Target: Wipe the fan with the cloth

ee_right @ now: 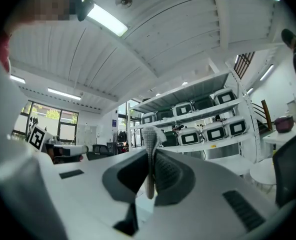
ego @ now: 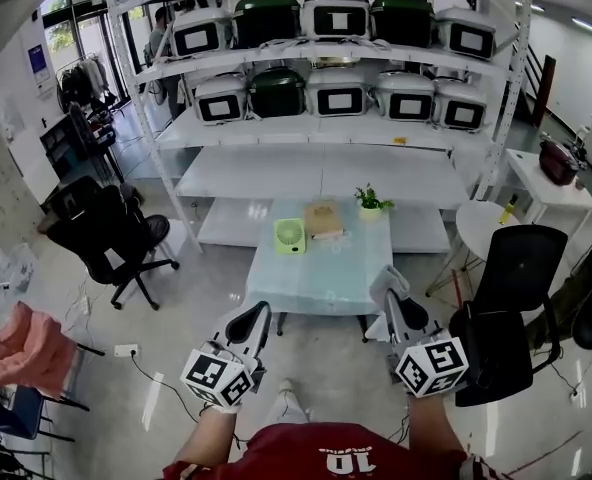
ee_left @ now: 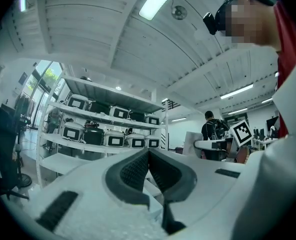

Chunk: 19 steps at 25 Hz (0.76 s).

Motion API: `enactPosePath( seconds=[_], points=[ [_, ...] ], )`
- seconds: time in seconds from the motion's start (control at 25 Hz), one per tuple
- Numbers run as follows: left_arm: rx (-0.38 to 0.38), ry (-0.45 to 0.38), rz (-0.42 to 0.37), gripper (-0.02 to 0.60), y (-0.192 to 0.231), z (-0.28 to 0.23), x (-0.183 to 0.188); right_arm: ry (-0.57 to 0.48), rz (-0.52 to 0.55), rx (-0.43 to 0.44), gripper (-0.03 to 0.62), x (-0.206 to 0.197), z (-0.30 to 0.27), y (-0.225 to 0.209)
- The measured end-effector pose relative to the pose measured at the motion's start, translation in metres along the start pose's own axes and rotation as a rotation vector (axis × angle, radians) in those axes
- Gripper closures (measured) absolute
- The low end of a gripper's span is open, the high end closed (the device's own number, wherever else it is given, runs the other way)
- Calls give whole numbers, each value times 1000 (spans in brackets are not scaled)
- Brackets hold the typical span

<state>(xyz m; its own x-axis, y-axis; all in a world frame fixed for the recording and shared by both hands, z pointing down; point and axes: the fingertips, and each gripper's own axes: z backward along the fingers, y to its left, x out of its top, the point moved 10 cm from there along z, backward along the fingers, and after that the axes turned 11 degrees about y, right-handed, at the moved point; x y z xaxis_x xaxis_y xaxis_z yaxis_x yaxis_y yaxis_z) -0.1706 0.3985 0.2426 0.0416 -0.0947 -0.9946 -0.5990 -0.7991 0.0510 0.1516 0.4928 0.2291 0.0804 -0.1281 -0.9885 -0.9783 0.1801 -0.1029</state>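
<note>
A small light-green fan (ego: 289, 235) stands upright near the far edge of a pale glass-topped low table (ego: 321, 280). Both grippers are held low, near the table's near edge and well short of the fan. My right gripper (ego: 388, 286) is shut on a grey-white cloth (ee_right: 150, 138). The cloth is pinched between the pads and sticks out past the tips of the right gripper (ee_right: 152, 154). My left gripper (ego: 257, 314) is shut, and in its own view the left gripper (ee_left: 148, 154) has its pads pressed together with nothing between them.
Beside the fan lie a cardboard box (ego: 323, 218) and a small potted plant (ego: 372, 201). White shelves (ego: 326, 158) with several appliances rise behind the table. A black office chair (ego: 111, 233) stands left, another black chair (ego: 511, 288) right, next to a round white table (ego: 481, 226).
</note>
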Motion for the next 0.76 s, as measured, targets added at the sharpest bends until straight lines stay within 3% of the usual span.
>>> enactPosePath(
  seconds=[0.2,0.76],
  points=[
    [2,1,-12,581,-13,6,-1,8,45,-33,580,2,13,6],
    [0,7,22,580,-18,24,-15,12,13,-35,580,-11,23,14]
  ],
)
